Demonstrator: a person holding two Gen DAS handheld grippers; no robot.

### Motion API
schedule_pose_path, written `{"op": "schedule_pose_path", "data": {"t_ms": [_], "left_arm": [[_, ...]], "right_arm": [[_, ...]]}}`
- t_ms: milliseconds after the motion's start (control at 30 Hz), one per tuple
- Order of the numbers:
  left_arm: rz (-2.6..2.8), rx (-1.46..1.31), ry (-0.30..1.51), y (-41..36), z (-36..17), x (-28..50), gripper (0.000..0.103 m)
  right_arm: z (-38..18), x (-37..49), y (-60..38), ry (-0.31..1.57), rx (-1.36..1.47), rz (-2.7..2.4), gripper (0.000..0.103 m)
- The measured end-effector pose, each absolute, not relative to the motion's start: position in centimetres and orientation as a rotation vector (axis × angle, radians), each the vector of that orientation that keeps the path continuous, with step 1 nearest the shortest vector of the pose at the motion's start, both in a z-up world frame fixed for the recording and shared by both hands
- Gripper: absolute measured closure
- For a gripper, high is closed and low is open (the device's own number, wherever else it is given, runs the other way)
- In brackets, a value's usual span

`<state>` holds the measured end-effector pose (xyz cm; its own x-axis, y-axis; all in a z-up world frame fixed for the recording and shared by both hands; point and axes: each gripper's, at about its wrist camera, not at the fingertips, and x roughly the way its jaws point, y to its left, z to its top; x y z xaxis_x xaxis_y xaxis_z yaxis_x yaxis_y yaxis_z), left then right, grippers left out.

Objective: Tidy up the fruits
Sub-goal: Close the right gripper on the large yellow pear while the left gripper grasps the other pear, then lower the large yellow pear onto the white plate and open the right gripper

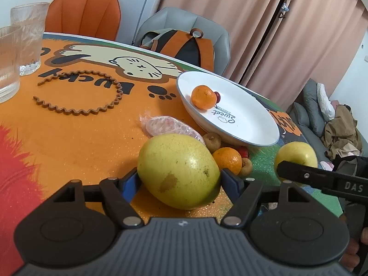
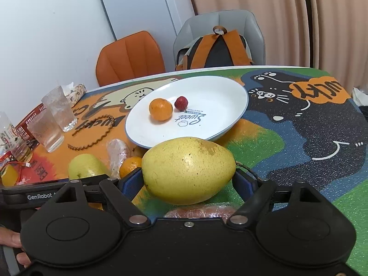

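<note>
My left gripper is shut on a yellow-green pear low over the table. My right gripper is shut on a second yellow-green pear, held above a wrapped pink fruit. That pear also shows in the left wrist view, and the left one in the right wrist view. A white plate holds an orange and a small red fruit. Another orange and small brown fruits lie by the plate's near rim.
A wrapped pink fruit lies left of the plate. A brown zigzag ring and two glasses stand on the left of the patterned table mat. Chairs and a backpack are behind the table.
</note>
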<state>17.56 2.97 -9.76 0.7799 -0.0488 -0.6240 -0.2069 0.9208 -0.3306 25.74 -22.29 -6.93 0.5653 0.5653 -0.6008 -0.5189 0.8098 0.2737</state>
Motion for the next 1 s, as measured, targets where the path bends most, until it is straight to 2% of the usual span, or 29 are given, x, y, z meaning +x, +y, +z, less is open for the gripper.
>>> {"op": "schedule_pose_path", "data": {"t_ms": [1000], "left_arm": [[0.154,-0.400,0.617,5.6,-7.6,16.0,0.032]], "right_arm": [[-5.6,28.2,-19.7,0.693,0.072,0.674,0.023]]}}
